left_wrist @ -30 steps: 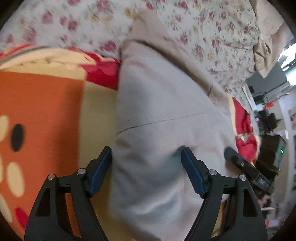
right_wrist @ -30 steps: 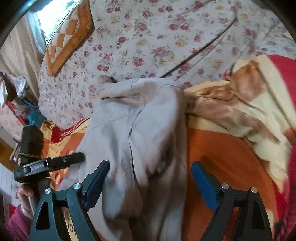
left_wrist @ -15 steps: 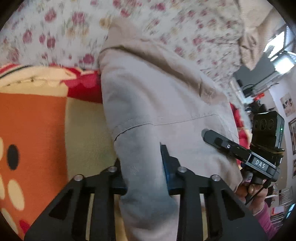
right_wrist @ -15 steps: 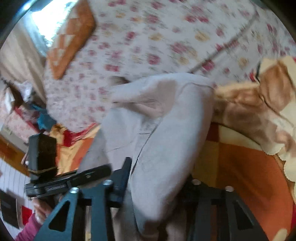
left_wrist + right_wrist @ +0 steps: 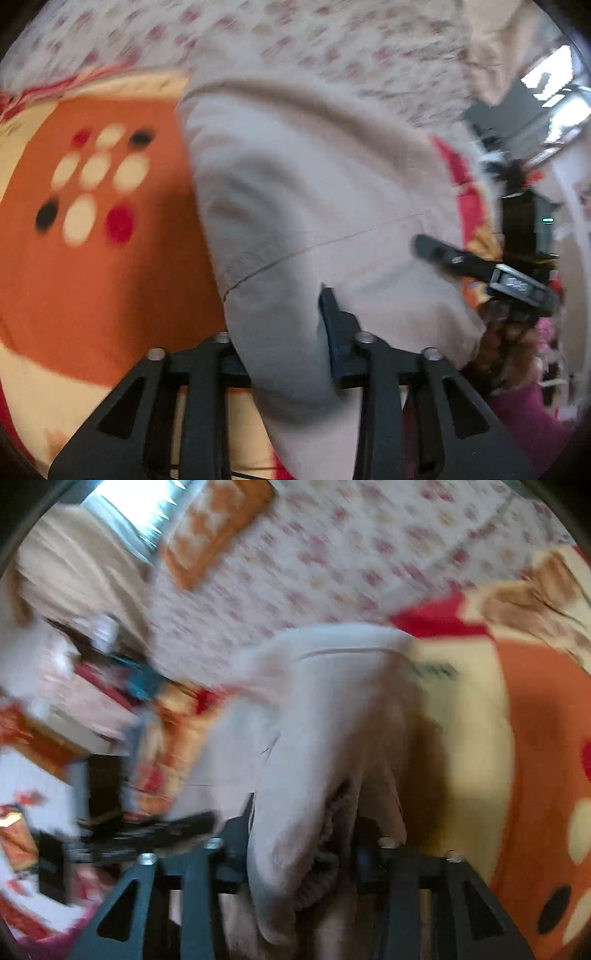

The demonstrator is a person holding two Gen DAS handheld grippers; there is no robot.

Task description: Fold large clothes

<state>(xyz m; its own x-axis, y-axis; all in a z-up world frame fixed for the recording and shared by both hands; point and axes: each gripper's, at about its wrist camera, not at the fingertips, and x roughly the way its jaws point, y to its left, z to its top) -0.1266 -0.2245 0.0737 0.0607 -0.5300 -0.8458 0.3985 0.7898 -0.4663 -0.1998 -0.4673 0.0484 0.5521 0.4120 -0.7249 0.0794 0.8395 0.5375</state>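
Observation:
A large pale grey-beige garment (image 5: 314, 192) hangs lifted over the orange spotted blanket (image 5: 92, 258). My left gripper (image 5: 284, 343) is shut on a fold of its near edge. In the right wrist view the same garment (image 5: 332, 720) hangs down, and my right gripper (image 5: 303, 845) is shut on a bunched edge with a fleecy lining showing. Each view shows the other gripper beside the cloth: the right one in the left wrist view (image 5: 480, 266), the left one in the right wrist view (image 5: 147, 834). Both views are motion-blurred.
A floral bedspread (image 5: 332, 44) covers the far side of the bed. An orange checked cushion (image 5: 214, 524) lies near a bright window. Cluttered furniture and dark devices (image 5: 524, 221) stand beyond the bed edge. A tan-and-red crumpled blanket fold (image 5: 535, 602) lies far right.
Both grippers went from open around the garment to shut on it, then lifted and pulled it back, so more of the orange blanket shows beneath.

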